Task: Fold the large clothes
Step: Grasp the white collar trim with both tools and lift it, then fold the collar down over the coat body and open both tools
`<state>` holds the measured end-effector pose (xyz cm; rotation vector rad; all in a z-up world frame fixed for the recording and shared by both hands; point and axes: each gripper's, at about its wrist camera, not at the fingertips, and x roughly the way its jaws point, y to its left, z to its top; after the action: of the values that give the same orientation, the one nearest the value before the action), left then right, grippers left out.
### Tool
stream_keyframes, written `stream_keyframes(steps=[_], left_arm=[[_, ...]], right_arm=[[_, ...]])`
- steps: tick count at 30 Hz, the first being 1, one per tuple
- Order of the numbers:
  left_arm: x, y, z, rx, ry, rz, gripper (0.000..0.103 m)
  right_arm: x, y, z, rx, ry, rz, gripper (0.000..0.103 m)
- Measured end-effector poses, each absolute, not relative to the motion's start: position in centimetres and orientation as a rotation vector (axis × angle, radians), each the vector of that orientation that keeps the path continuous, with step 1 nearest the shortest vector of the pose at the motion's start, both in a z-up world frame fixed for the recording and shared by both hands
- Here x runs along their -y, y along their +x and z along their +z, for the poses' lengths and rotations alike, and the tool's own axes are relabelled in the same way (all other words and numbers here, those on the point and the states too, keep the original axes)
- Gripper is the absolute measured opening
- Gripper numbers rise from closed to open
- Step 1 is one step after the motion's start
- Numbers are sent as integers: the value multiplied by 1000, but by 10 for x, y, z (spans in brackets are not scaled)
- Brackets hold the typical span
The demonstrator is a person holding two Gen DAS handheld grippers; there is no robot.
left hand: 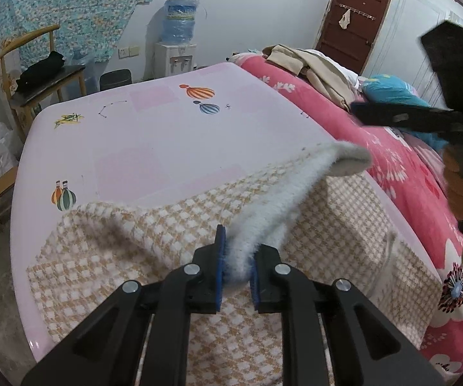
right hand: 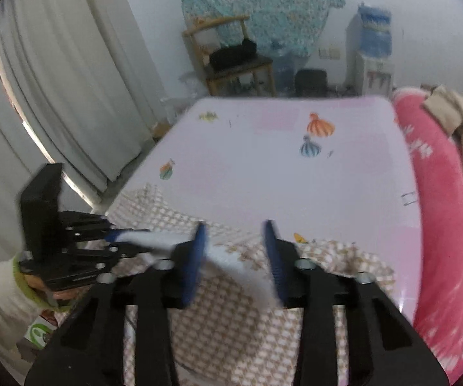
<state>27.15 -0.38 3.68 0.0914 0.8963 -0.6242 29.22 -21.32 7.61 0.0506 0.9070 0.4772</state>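
Note:
A beige-and-white checked garment point(left hand: 119, 257) with a white fleece lining lies across the near end of the pale pink table point(left hand: 167, 135). My left gripper point(left hand: 239, 241) is shut on a raised fold of the fleece edge point(left hand: 279, 199), which rises to a loose corner point(left hand: 350, 157). In the right wrist view the left gripper point(right hand: 115, 234) pinches that white edge at the left. My right gripper point(right hand: 234, 225) stands open above the garment point(right hand: 231, 321), and blurred white fleece point(right hand: 231, 263) lies loose between its blue pads. In the left wrist view the right gripper point(left hand: 376, 115) hovers above the loose corner, apart from it.
A pink flowered bedspread point(left hand: 408, 193) borders the table on the right, with beige clothes point(left hand: 312, 67) and a blue bundle point(left hand: 392, 93) piled on it. A wooden chair point(left hand: 45, 77) and a water dispenser point(left hand: 177, 54) stand beyond the far edge. White curtains point(right hand: 54, 80) hang at the left.

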Motion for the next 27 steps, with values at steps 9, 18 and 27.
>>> stream_keyframes(steps=[9, 18, 27], left_arm=[[-13, 257, 37, -935, 113, -671, 21], [-59, 256, 59, -895, -45, -640, 24], [-55, 321, 29, -1034, -127, -484, 24]], right_arm=[[195, 282, -4, -1136, 47, 529, 15], [208, 281, 3, -1128, 63, 576, 17], [164, 292, 2, -1108, 58, 700, 17]])
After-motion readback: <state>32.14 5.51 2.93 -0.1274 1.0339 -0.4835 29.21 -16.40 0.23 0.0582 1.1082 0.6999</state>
